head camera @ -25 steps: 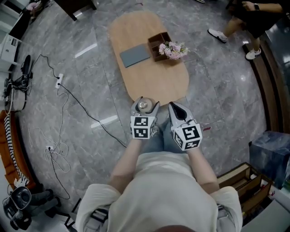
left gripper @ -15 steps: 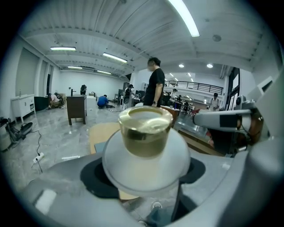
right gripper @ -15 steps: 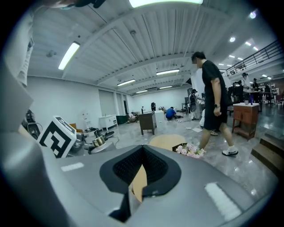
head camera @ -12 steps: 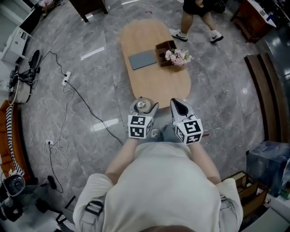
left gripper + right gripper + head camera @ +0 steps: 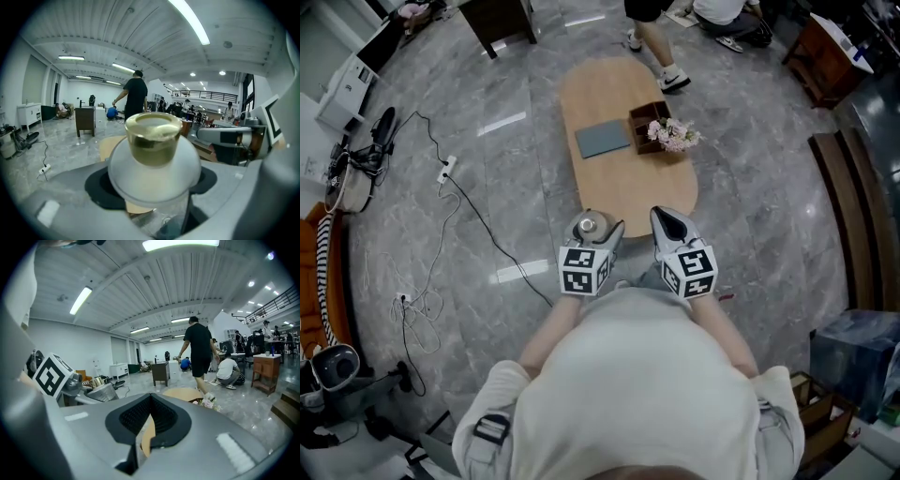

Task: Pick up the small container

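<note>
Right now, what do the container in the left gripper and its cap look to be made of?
The small container looks like frosted glass or plastic, matte milky white; I cannot tell which. Its cap looks like glossy gold-tinted plastic or metal, given bright highlights on the rim.

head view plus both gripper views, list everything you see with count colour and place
oval wooden table: one, light brown, ahead of the person
flat grey pad: one, grey, on the table
open wooden box: one, dark brown, on the table beside the pad
bunch of flowers: one, pink, against the box
cables with a power strip: several, black and white, floor at left
person in black clothes: one, beyond the table
small frosted container with a gold lid: one, white and gold, held at the person's left
left gripper: one, grey, shut on the container
right gripper: one, grey, jaws together, empty
</note>
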Demonstrator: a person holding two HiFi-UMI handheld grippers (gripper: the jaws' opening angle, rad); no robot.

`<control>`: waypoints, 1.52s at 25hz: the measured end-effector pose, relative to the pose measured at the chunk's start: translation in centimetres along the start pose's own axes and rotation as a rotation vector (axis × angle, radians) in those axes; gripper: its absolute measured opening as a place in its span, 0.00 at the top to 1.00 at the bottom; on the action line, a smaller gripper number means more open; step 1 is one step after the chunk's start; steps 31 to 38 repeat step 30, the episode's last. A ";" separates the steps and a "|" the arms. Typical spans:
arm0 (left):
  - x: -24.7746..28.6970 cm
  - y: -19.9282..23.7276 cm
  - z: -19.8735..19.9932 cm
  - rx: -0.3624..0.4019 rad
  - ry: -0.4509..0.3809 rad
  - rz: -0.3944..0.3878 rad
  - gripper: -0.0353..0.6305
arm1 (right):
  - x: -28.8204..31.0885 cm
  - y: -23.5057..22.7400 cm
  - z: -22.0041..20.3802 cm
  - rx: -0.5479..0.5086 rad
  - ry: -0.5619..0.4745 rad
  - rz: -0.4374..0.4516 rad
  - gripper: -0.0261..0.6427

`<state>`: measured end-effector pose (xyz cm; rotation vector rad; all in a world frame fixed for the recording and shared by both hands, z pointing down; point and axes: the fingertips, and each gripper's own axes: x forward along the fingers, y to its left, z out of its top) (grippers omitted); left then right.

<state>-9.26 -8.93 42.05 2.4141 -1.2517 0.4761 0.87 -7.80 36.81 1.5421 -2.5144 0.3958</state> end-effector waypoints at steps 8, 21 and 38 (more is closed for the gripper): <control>-1.2 1.0 0.0 -0.016 -0.026 0.041 0.43 | -0.3 0.0 0.5 0.019 -0.022 0.010 0.96; -1.5 0.0 -0.2 -0.013 -0.028 0.037 0.43 | -1.3 0.1 0.2 0.002 -0.015 0.016 0.96; -1.5 0.3 0.2 -0.013 -0.036 0.039 0.43 | -1.1 0.0 0.5 0.002 -0.022 0.009 0.96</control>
